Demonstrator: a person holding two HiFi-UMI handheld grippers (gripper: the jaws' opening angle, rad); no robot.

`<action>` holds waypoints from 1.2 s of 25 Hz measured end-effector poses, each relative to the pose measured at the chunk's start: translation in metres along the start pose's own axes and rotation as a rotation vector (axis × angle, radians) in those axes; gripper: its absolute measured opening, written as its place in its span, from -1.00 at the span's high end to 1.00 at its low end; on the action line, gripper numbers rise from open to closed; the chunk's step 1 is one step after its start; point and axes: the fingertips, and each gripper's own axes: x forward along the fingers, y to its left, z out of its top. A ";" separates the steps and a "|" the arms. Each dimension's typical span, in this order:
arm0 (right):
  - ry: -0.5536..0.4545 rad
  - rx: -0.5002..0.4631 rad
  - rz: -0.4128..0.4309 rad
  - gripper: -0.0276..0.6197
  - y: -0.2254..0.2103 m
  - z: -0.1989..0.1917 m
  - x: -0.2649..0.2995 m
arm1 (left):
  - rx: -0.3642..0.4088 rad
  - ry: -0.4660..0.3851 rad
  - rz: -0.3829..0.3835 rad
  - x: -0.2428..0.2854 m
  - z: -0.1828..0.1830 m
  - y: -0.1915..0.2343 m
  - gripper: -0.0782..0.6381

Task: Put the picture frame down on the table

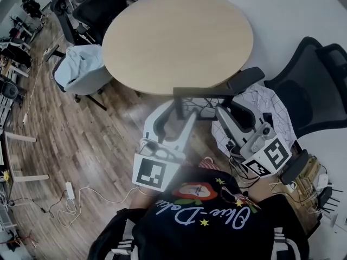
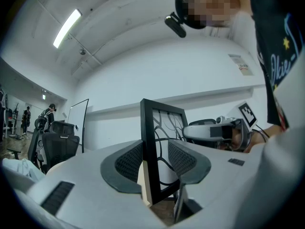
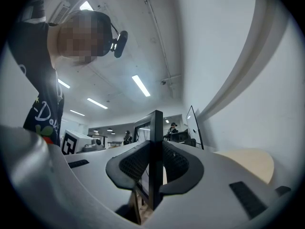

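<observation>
A black picture frame [image 1: 203,92] with a black-and-white line pattern is held upright between my two grippers, just short of the near rim of the round wooden table [image 1: 179,37]. My left gripper [image 1: 176,112] is shut on the frame's left end. In the left gripper view the frame [image 2: 162,137] stands at a slant between the pads of that gripper [image 2: 157,163]. My right gripper [image 1: 229,108] is shut on the frame's right end. In the right gripper view the frame [image 3: 156,142] shows edge-on, pinched between the dark pads of that gripper [image 3: 155,168].
A black office chair [image 1: 314,85] stands at the right and a chair under a pale blue cover [image 1: 81,69] at the table's left. More black chairs [image 1: 97,4] stand beyond. Cables [image 1: 70,199] lie on the wooden floor. A patterned white cloth [image 1: 271,112] lies under the right gripper.
</observation>
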 end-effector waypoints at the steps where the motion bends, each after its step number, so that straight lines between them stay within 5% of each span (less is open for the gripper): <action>1: -0.001 -0.002 0.001 0.73 -0.001 0.001 -0.002 | 0.001 0.000 0.002 0.001 0.000 -0.002 0.32; 18: -0.014 0.005 0.047 0.72 -0.035 0.012 -0.050 | 0.016 -0.005 0.055 0.030 0.000 -0.054 0.32; 30: -0.003 0.023 0.067 0.72 -0.057 0.004 -0.039 | 0.011 0.011 0.088 0.049 -0.009 -0.045 0.32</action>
